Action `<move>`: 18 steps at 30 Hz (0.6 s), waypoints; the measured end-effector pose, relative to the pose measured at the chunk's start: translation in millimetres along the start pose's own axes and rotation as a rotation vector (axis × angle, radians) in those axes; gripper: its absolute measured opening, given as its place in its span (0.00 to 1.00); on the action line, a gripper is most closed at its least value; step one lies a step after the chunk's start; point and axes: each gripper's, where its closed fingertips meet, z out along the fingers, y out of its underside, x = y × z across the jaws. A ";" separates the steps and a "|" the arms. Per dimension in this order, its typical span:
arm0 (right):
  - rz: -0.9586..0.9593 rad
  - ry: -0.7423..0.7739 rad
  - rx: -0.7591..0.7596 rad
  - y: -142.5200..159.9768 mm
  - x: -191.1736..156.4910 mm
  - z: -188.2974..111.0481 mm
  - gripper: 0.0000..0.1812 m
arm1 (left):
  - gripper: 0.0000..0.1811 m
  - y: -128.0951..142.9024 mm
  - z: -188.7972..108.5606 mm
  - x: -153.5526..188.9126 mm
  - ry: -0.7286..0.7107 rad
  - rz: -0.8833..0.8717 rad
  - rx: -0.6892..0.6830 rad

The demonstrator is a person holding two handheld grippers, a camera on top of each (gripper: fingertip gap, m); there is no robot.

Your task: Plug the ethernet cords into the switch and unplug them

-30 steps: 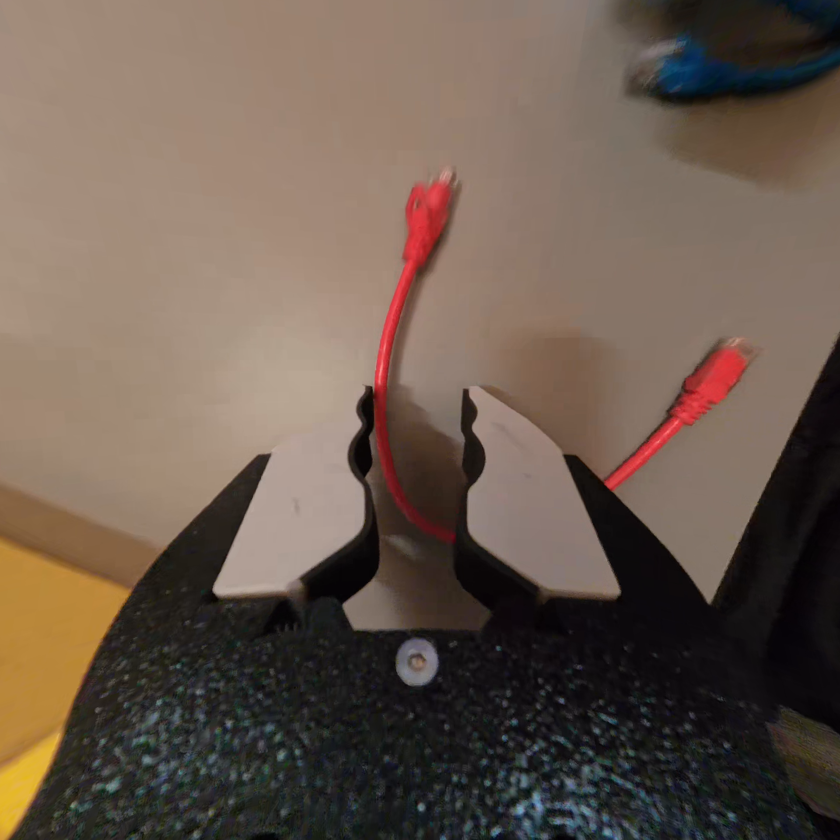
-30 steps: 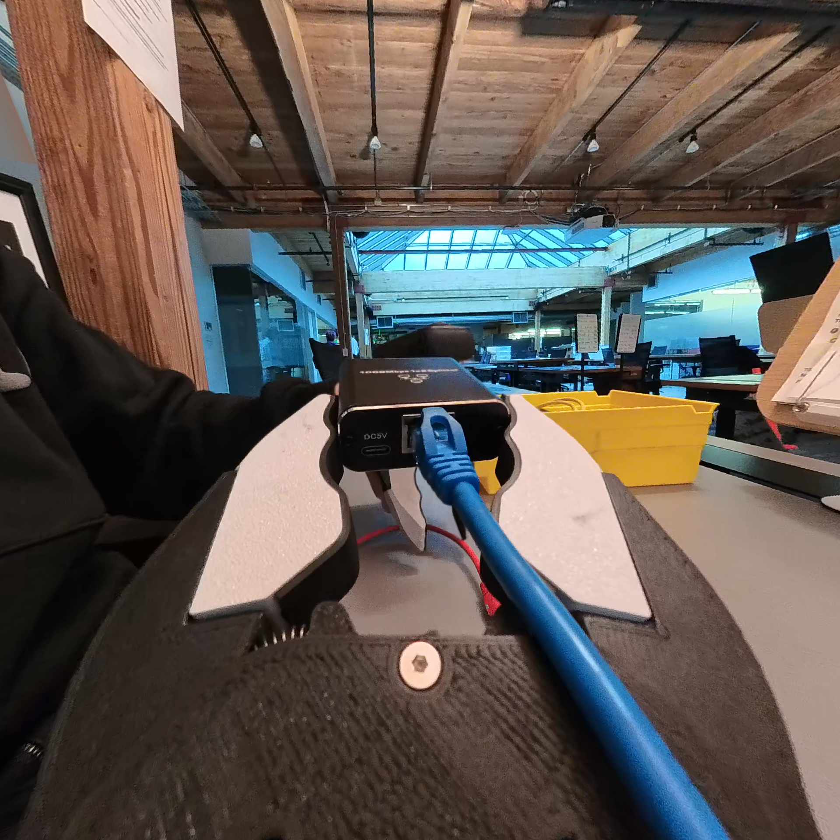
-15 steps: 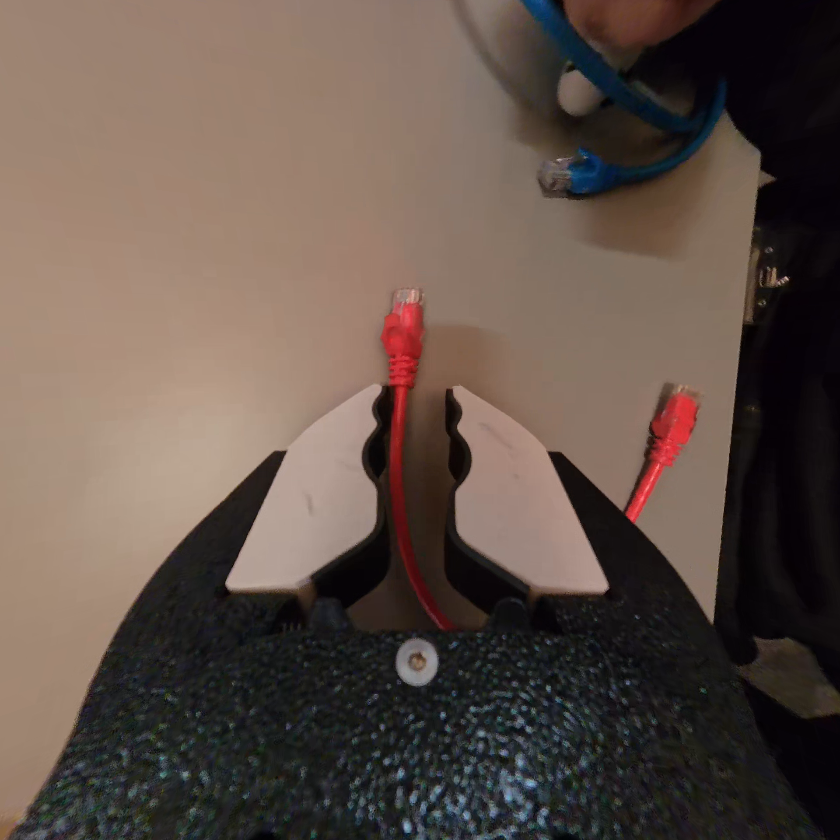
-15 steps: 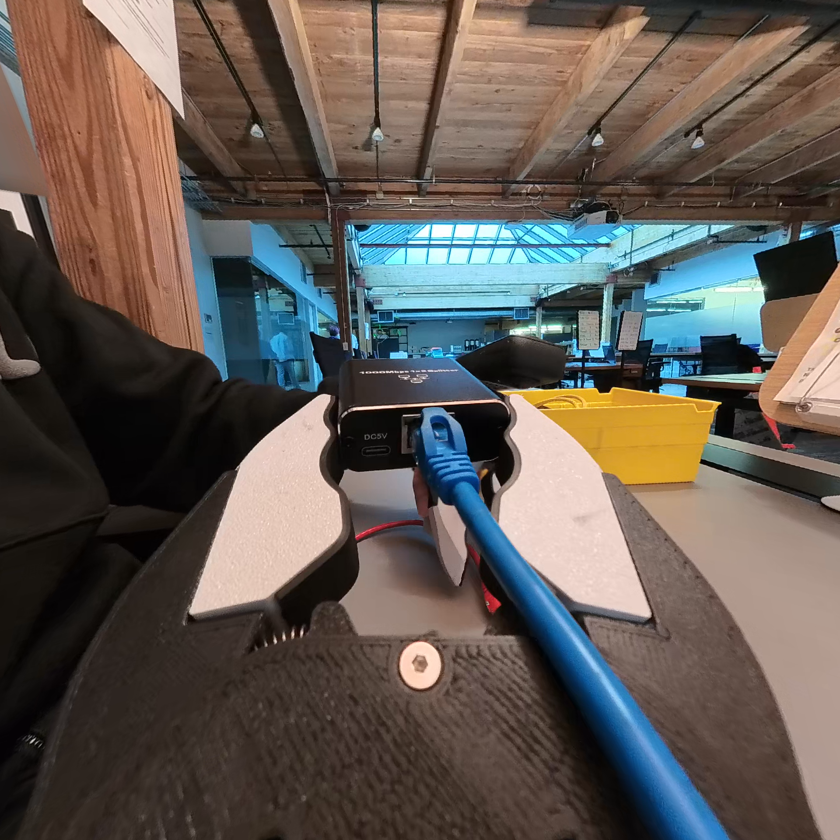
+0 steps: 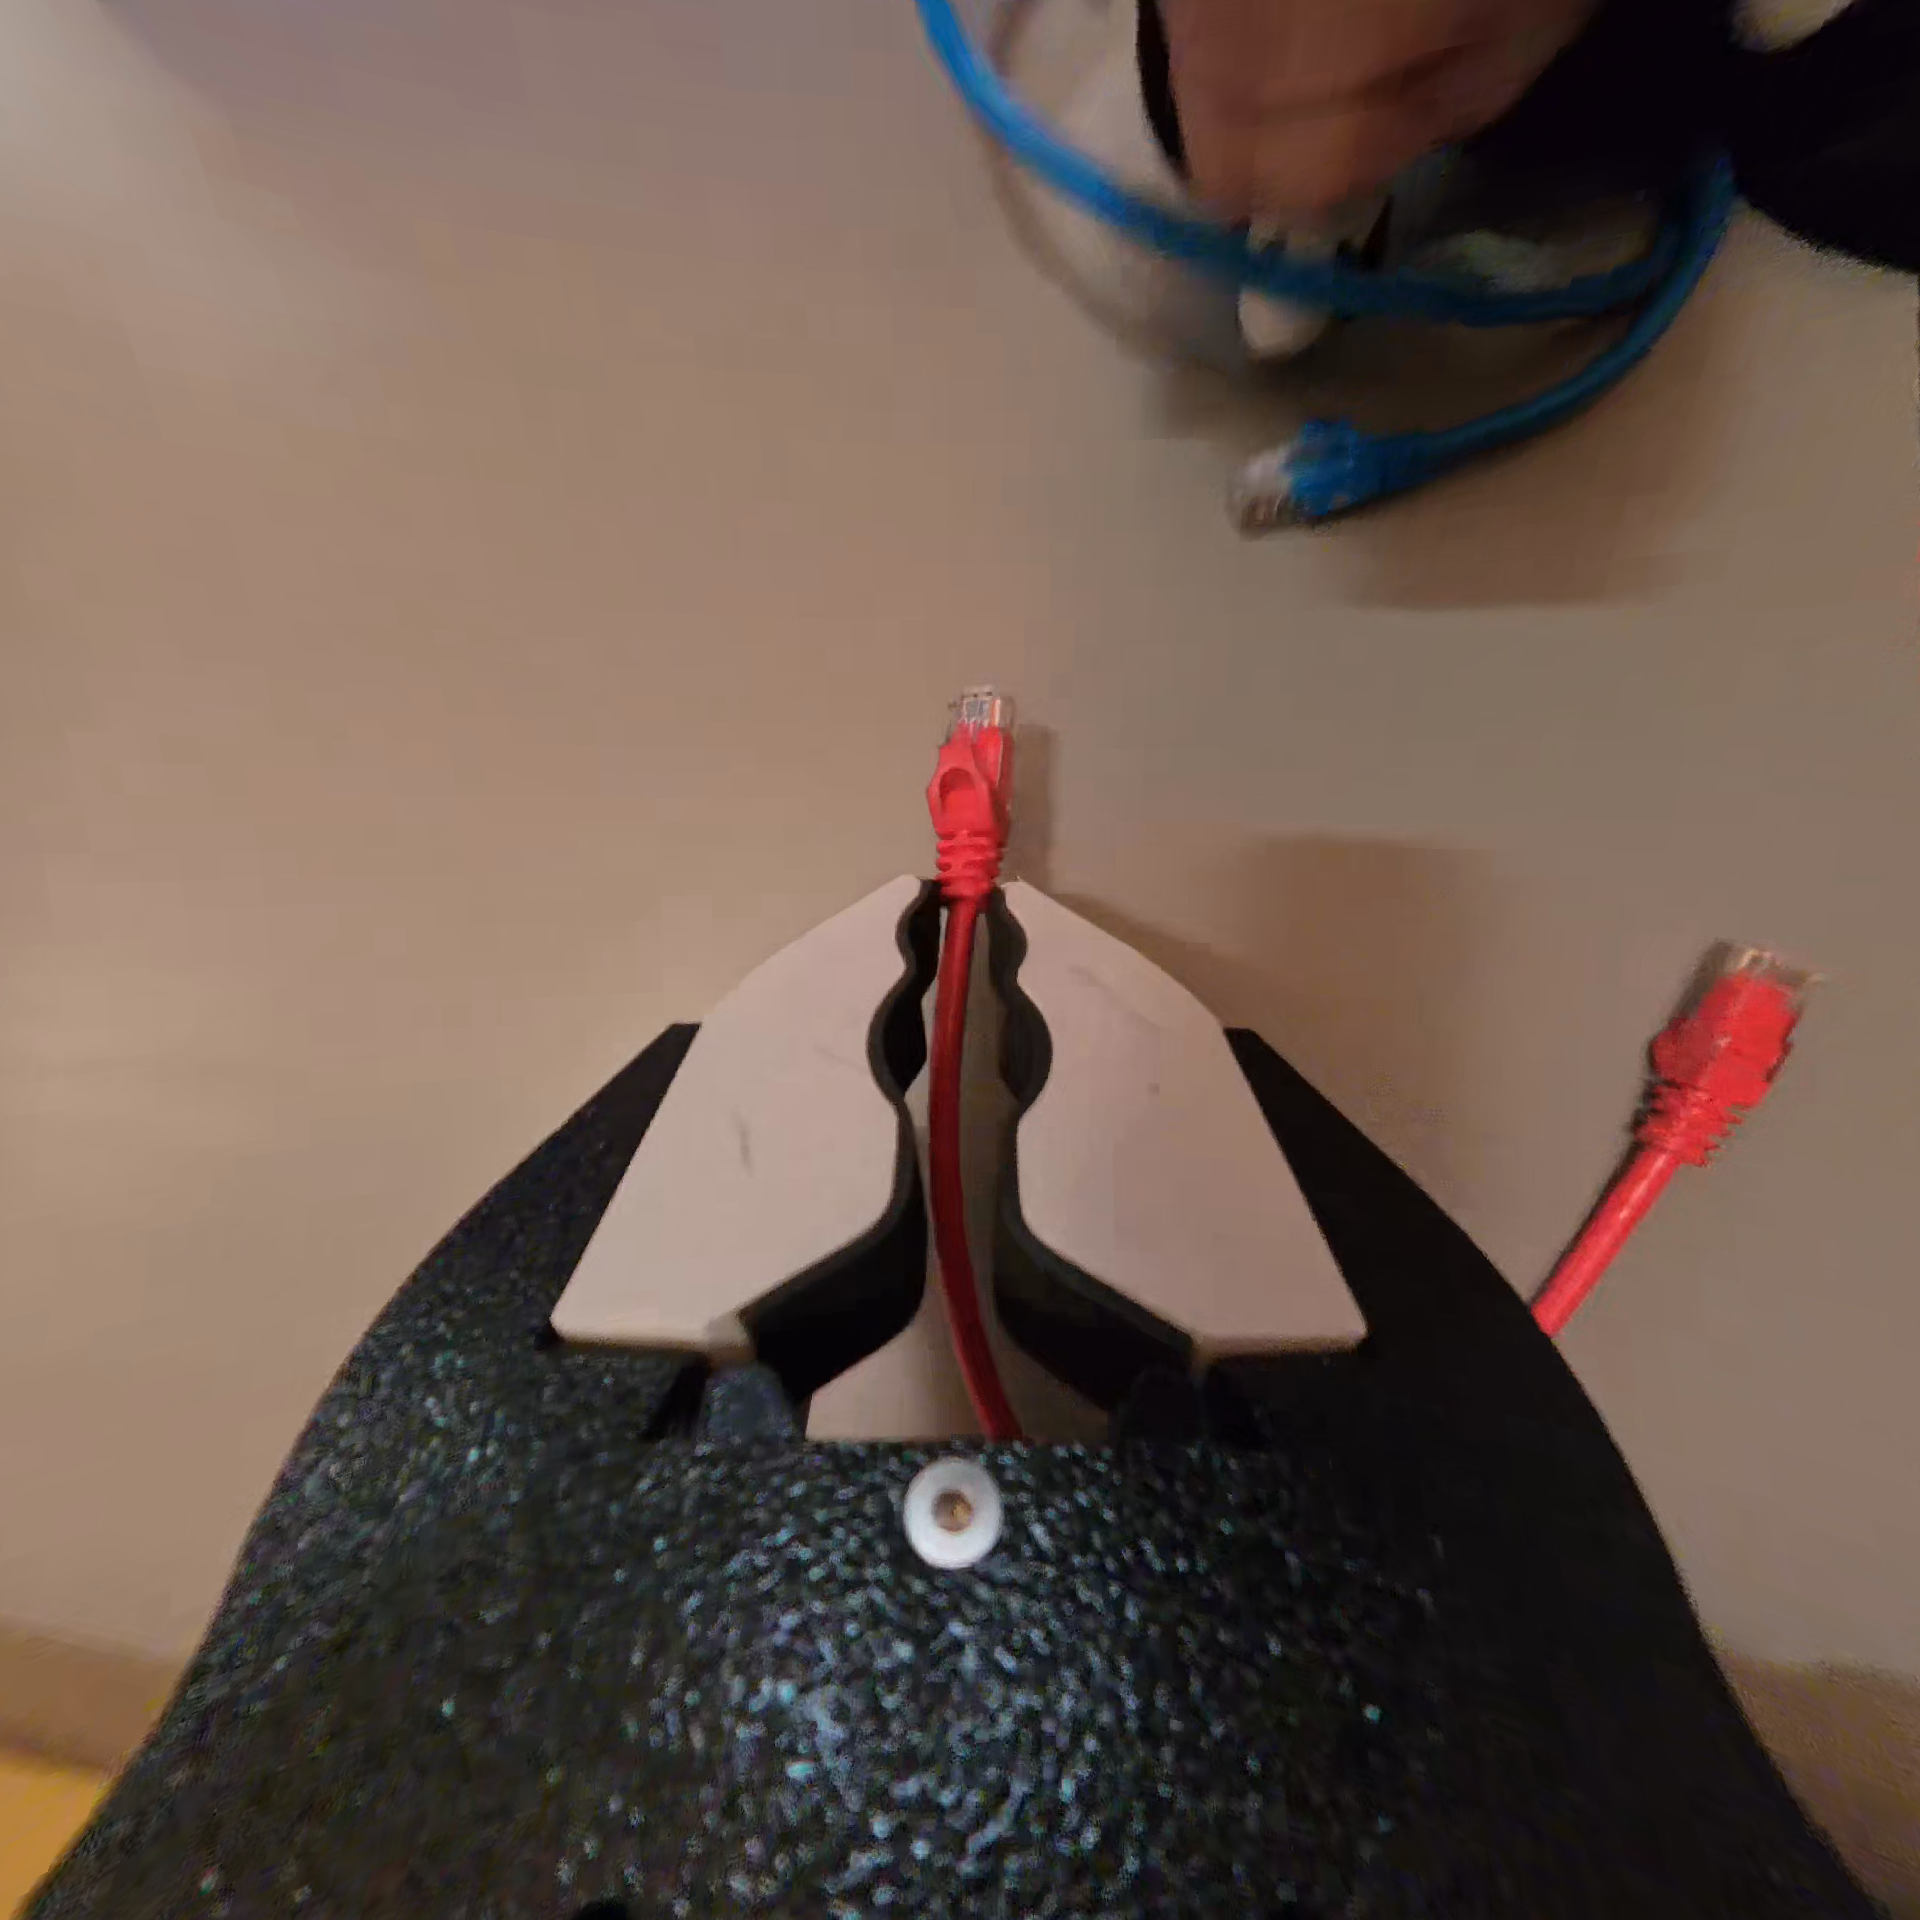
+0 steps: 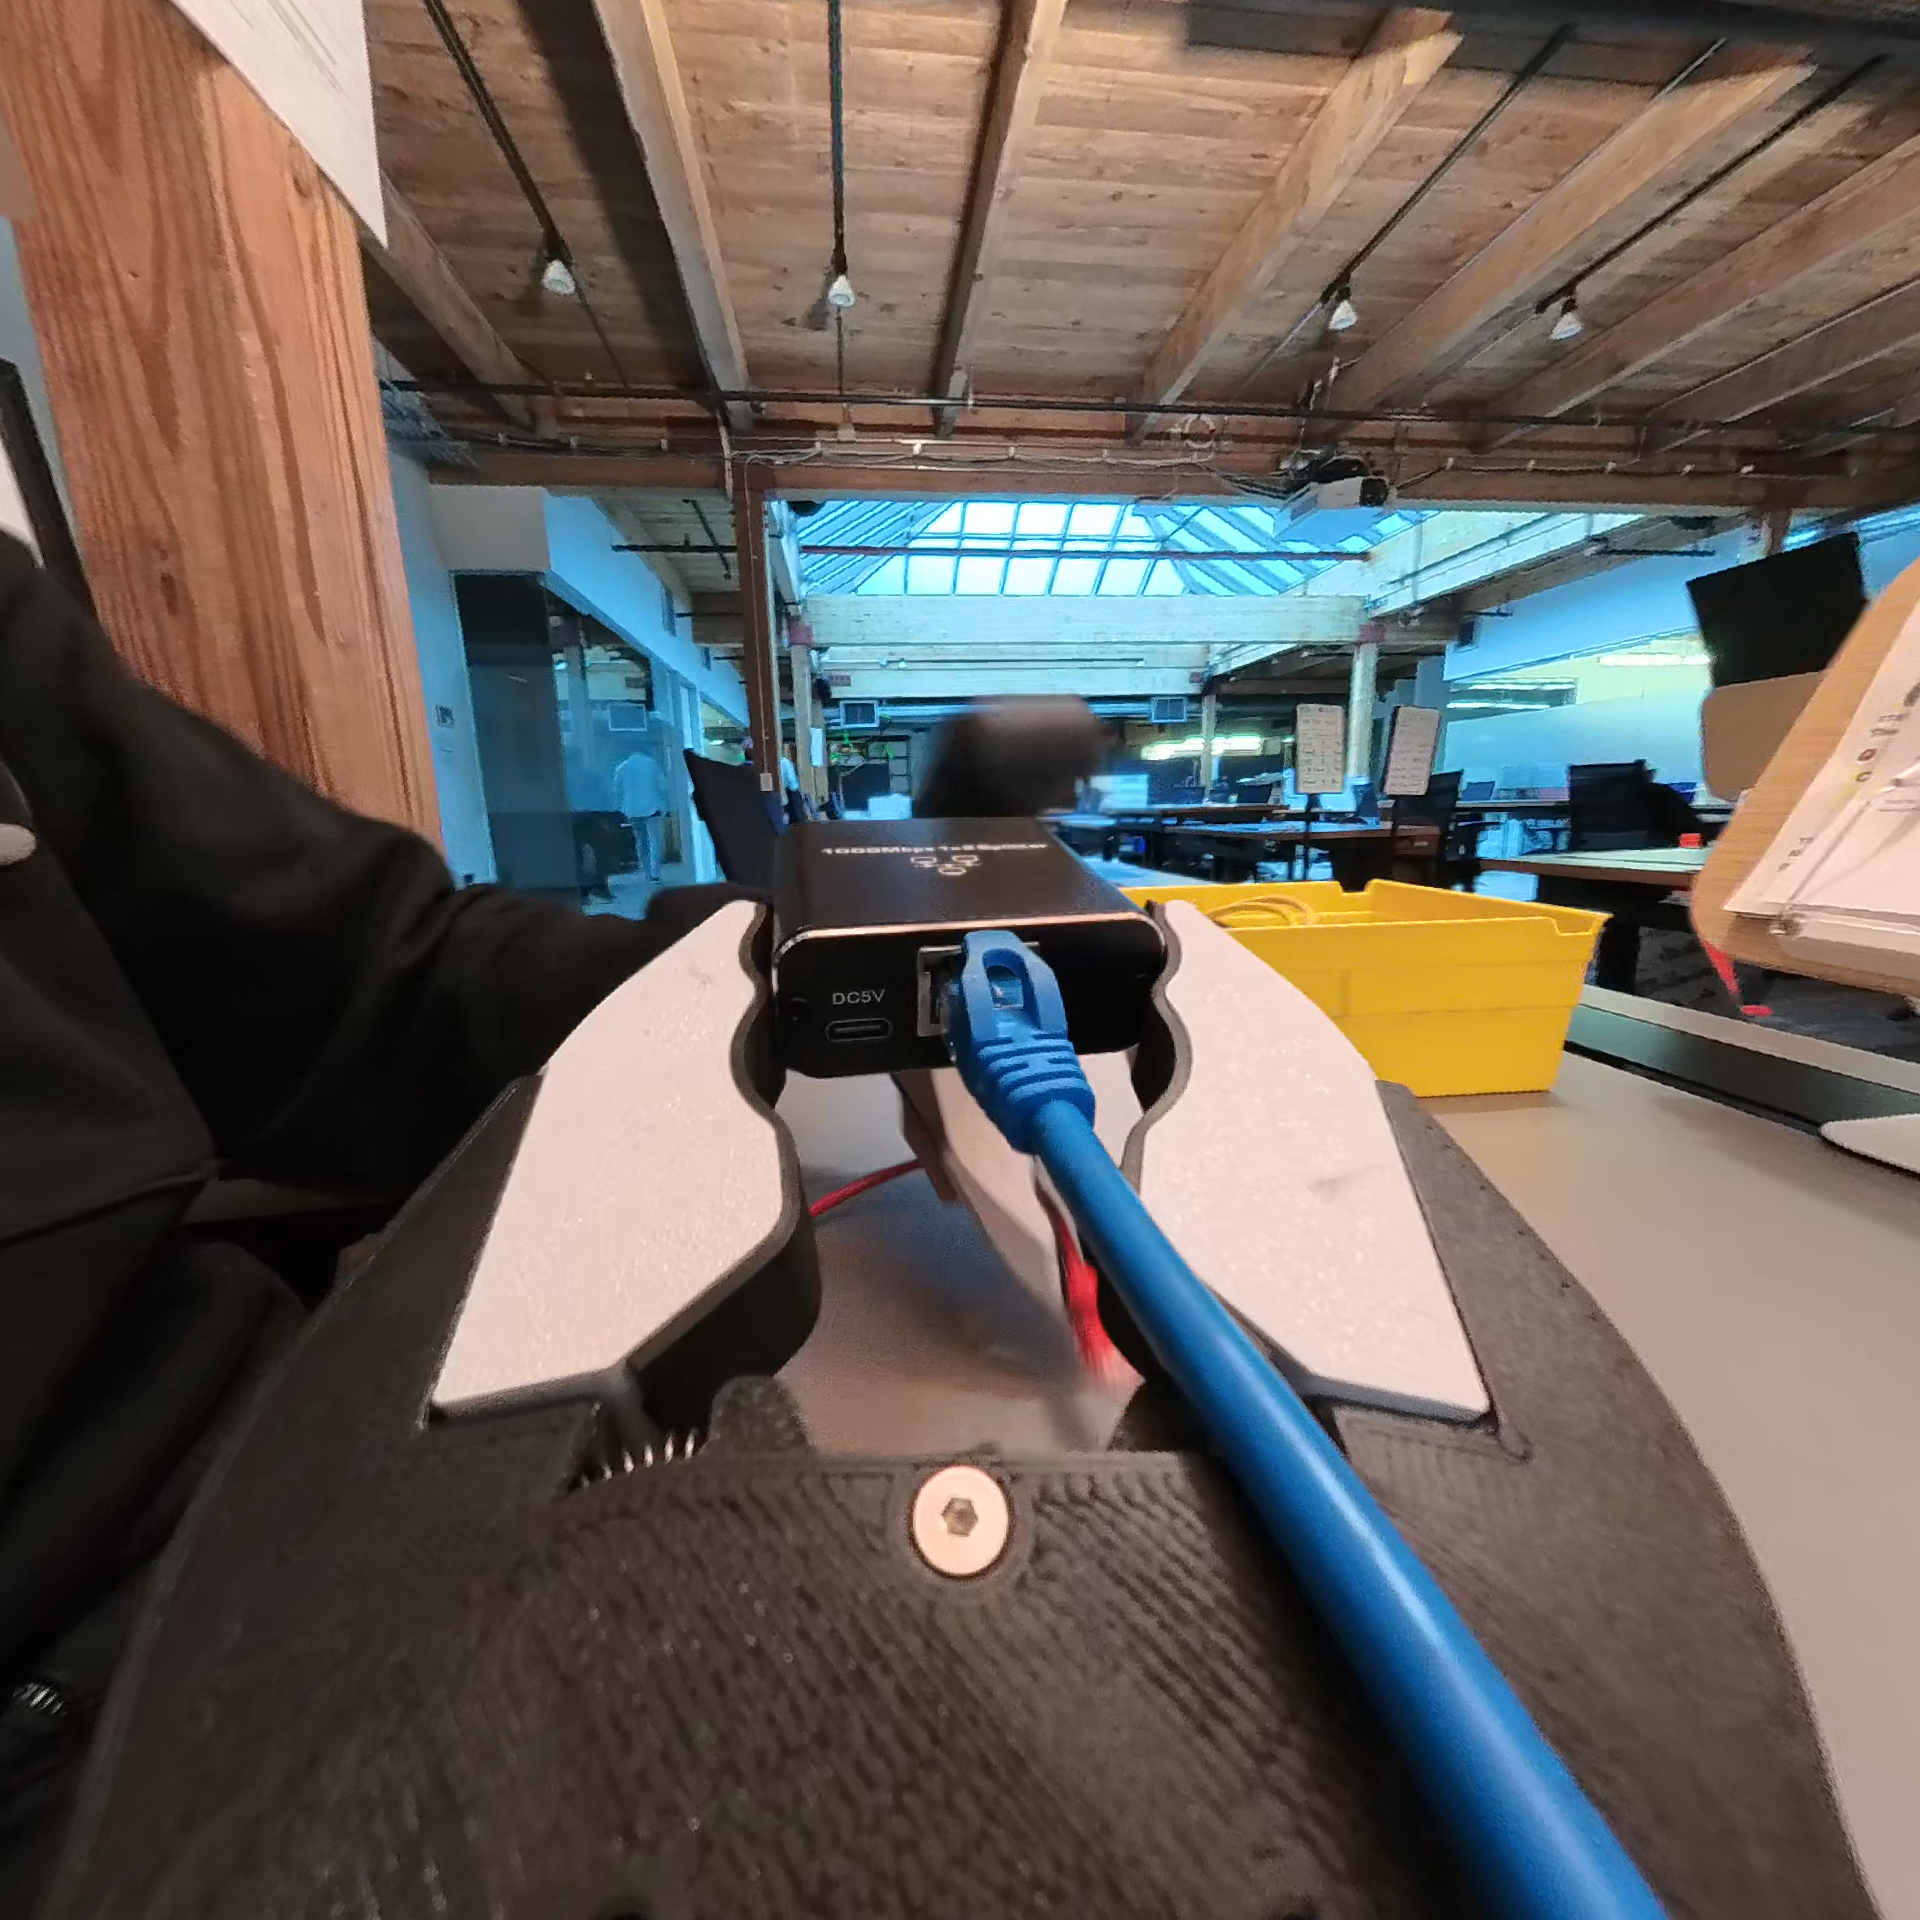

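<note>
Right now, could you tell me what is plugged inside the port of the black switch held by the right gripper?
The blue cord's plug sits in the port of the switch, which the right gripper clamps. The contacts inside are covered by the plug. The small oval socket beside it is empty.

My left gripper [image 5: 964, 896] has a rough, speckled black plastic body with smooth matt grey fingers [image 5: 790, 1122]. The red cord [image 5: 954, 1143] pinched in it is glossy rubbery plastic with a clear plastic plug tip. The bench [image 5: 416, 520] looks matt and smooth — beige laminate, I'd say. My right gripper [image 6: 961, 997] shows ribbed printed black plastic and a shiny metal screw [image 6: 958, 1522]. The switch [image 6: 966, 940] is satin black metal, the blue cord [image 6: 1247, 1403] smooth and shiny. Yellow bin [image 6: 1455, 987] — glossy plastic. The post [image 6: 208, 416] is grainy bare wood.
</note>
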 end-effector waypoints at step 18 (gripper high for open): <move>-0.050 0.071 -0.045 7.6 8.4 1.3 0.37 | 0.04 -72.1 -85.7 26.5 -0.200 0.149 -0.094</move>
